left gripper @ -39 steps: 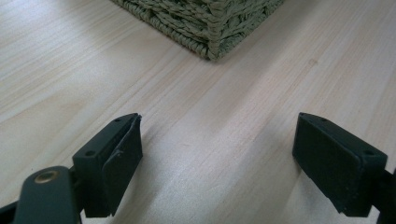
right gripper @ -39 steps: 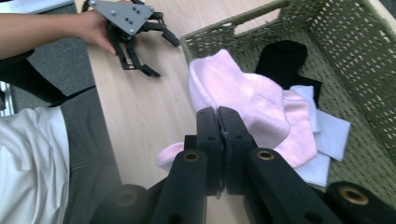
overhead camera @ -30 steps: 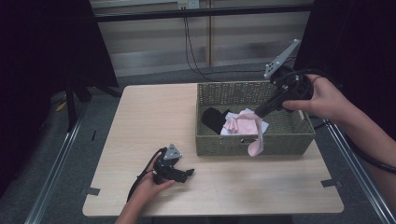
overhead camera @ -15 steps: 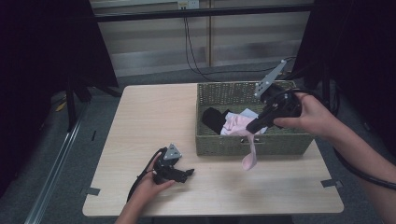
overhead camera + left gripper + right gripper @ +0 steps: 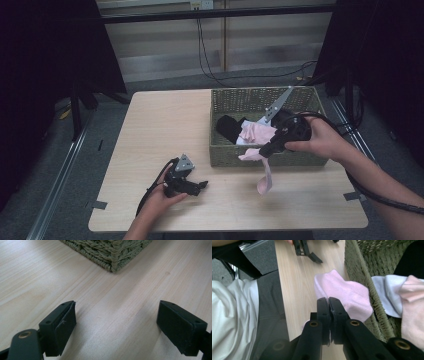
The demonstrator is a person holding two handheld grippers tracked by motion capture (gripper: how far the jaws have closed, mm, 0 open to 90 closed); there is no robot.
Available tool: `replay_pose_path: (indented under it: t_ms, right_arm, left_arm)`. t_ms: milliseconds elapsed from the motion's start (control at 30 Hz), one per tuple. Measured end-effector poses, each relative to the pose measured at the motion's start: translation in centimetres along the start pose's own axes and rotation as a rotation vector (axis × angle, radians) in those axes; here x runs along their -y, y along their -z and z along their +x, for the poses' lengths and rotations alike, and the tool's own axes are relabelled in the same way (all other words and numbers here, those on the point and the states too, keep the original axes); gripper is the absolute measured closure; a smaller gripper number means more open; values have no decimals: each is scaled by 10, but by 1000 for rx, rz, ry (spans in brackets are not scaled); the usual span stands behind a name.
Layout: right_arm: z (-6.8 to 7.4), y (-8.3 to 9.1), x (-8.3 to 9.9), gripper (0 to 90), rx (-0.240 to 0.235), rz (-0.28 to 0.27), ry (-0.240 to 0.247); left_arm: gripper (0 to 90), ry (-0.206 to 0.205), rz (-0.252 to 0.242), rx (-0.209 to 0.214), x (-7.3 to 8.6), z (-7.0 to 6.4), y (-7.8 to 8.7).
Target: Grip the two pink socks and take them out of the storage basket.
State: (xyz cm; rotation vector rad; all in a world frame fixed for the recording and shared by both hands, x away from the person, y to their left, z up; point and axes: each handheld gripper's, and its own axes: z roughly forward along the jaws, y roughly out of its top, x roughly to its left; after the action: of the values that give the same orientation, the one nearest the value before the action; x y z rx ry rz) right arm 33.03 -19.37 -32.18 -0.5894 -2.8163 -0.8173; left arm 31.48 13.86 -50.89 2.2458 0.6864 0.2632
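A pink sock point(image 5: 263, 175) point(image 5: 342, 293) hangs over the front wall of a woven green basket point(image 5: 235, 159) point(image 5: 359, 275), dangling above the table. My right gripper point(image 5: 261, 152) point(image 5: 328, 300) is shut on this sock just outside the basket's front rim. Inside the basket lie a black garment point(image 5: 229, 127), a white cloth point(image 5: 385, 293) and more pink fabric point(image 5: 259, 132) point(image 5: 412, 312). My left gripper point(image 5: 199, 187) point(image 5: 116, 326) rests low on the wooden table point(image 5: 160, 130) in front of the basket's corner point(image 5: 113, 255), open and holding nothing.
The basket stands on the table's right half. Bare tabletop stretches to the left and along the front edge. Black cables point(image 5: 210, 55) trail on the floor behind the table. In the right gripper view a person's white garment point(image 5: 234, 322) sits beside the table edge.
My right gripper has pulled the pink sock from inside the basket out over its front wall, moving toward the near side and down. The left gripper has stayed put.
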Motion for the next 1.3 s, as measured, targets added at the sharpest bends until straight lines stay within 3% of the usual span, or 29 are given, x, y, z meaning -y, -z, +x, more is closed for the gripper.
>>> replay_pose_path:
  t_ms: [67, 200, 400, 467, 500, 533, 667, 733, 833, 933, 1300]
  right_arm:
    - [-1, -5, 3, 797, -2, -12, -10]
    - [-2, -6, 5, 755, -6, -13, -8]
    - [-11, 5, 0, 642, 62, -67, -14]
    - [-17, 7, -3, 633, 74, -81, -39]
    - [-17, 7, -3, 633, 74, -81, -39]
    - [-26, 8, -8, 606, 122, -75, -60]
    - [-39, 5, -13, 602, 158, -57, -72]
    - [-55, -2, -16, 600, 188, -48, -87]
    - [-63, -7, -16, 599, 189, -54, -109]
    - [-80, -18, -15, 598, 215, -34, -156]
    - [-109, -57, -12, 586, 219, 22, -189]
  left_arm:
    - [155, 0, 1, 1, 0, 0, 0]
    - [155, 0, 0, 0, 0, 0, 0]
    - [155, 1, 0, 1, 0, 0, 0]
    - [155, 9, -9, 2, 0, 0, -1]
    - [155, 9, -9, 2, 0, 0, -1]
    - [155, 9, -9, 2, 0, 0, -1]
    - [154, 7, -10, 1, 0, 0, -1]
    - [154, 6, -10, 1, 0, 0, -1]
    - [154, 6, -10, 1, 0, 0, -1]
    - [155, 6, -10, 1, 0, 0, -1]
    - [154, 9, -11, 2, 0, 0, -1]
